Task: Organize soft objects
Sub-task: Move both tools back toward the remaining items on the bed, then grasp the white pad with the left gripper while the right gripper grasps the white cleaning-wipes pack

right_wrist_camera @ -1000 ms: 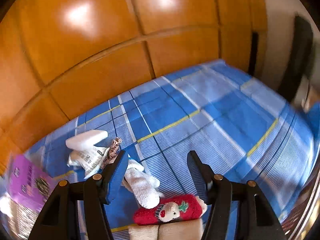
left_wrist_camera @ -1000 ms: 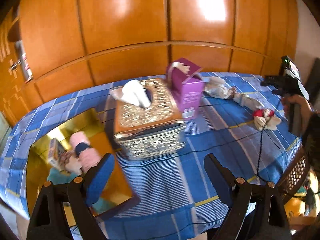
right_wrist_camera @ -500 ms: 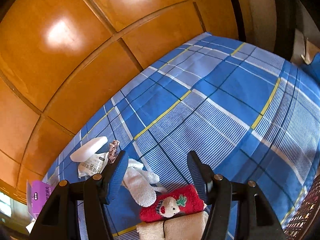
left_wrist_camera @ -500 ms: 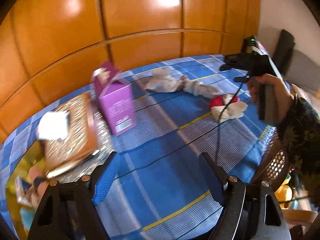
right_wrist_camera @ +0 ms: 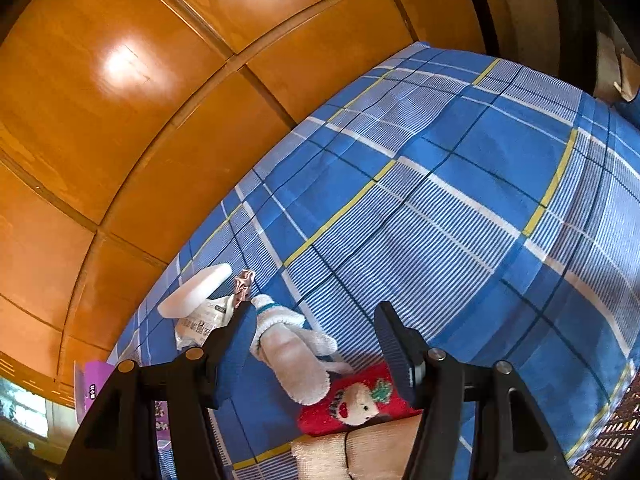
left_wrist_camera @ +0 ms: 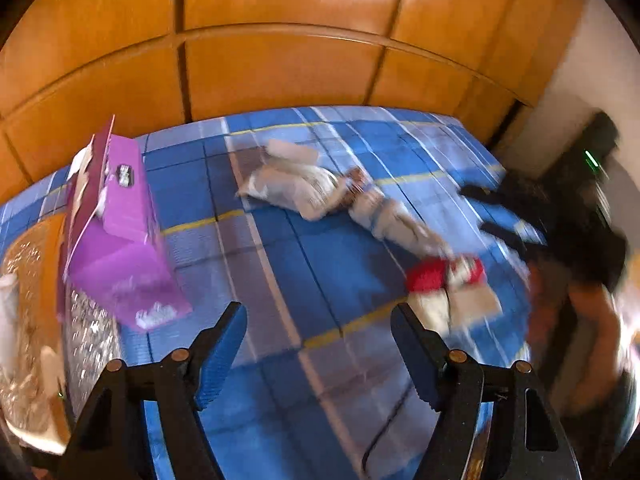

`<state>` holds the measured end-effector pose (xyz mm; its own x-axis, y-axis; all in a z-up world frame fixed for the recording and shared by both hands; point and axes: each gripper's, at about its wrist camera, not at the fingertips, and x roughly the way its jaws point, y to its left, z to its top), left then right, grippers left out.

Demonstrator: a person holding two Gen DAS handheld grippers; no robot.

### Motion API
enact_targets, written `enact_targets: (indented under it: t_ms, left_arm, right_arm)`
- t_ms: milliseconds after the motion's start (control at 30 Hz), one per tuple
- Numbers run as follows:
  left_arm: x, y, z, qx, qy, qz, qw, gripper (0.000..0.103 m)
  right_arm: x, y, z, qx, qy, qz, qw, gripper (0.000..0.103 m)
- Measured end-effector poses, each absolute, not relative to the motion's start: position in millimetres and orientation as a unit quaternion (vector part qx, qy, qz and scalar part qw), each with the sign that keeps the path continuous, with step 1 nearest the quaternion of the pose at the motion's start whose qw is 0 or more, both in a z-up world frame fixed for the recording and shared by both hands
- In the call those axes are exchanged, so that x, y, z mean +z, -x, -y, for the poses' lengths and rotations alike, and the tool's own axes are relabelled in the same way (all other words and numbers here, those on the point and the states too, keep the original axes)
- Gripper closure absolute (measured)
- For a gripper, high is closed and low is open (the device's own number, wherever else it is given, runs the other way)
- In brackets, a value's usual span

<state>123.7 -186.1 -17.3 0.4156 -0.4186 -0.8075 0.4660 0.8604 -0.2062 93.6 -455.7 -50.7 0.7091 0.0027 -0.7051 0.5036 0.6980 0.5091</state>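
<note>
On the blue plaid cloth (right_wrist_camera: 460, 208) lie a white sock (right_wrist_camera: 296, 360), a red sock with a snowman (right_wrist_camera: 352, 404) on a beige cloth (right_wrist_camera: 360, 452), a white packet (right_wrist_camera: 196, 320) and a pink scrunchie (right_wrist_camera: 242, 282). My right gripper (right_wrist_camera: 316, 320) hovers open over the white sock, its pads apart from it. The blurred left wrist view shows the same packet (left_wrist_camera: 292, 188), white sock (left_wrist_camera: 396, 224) and red sock (left_wrist_camera: 444, 276) ahead. My left gripper (left_wrist_camera: 320, 320) is open with its jaws closing and nothing between them.
A purple carton (left_wrist_camera: 120, 232) stands at the left beside an ornate gold tissue box (left_wrist_camera: 40, 320). Orange wood panels (left_wrist_camera: 280, 60) back the cloth. A person's hand (left_wrist_camera: 592, 320) holds the other tool at the right. A black cable (left_wrist_camera: 384, 432) trails near. A wicker edge (right_wrist_camera: 616, 440) borders the front right.
My left gripper has swung right, away from the gold tray and tissue box toward the socks, and its jaws have narrowed. The right gripper stayed over the white sock while its view rolled.
</note>
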Motion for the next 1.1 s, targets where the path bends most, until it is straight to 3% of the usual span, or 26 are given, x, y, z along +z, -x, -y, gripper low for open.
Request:
enact_targets:
  t_ms: [267, 533, 767, 833, 867, 1100]
  left_arm:
    - [5.5, -196.0, 246.1, -0.22, -0.077, -0.432, 0.871, 0.008]
    - [-27.8, -269.1, 302.7, -0.206, -0.195, -0.474, 0.834, 0.007]
    - [-59.1, -300.5, 321.7, -0.194, -0.215, -0.509, 0.811, 0.008]
    - [-66.5, -303.5, 324.4, -0.194, -0.217, -0.518, 0.804, 0.024]
    - [-71.5, -304.6, 323.8, -0.2, -0.211, -0.53, 0.797, 0.047]
    - [-49.4, -293.1, 303.9, -0.208, -0.153, -0.504, 0.824, 0.046]
  right_arm:
    - [-53.7, -98.2, 449.9, -0.114, -0.365, -0.364, 0.849, 0.041]
    - [-56.0, -98.7, 450.0, -0.092, -0.377, -0.368, 0.845, 0.041]
    - [-58.6, -99.7, 449.9, -0.076, -0.388, -0.37, 0.841, 0.041]
    - [-59.4, -99.2, 450.3, -0.075, -0.391, -0.369, 0.839, 0.041]
    - [-59.5, -99.0, 450.6, -0.076, -0.392, -0.369, 0.839, 0.041]
    - [-62.2, -102.1, 446.4, -0.087, -0.377, -0.384, 0.838, 0.041]
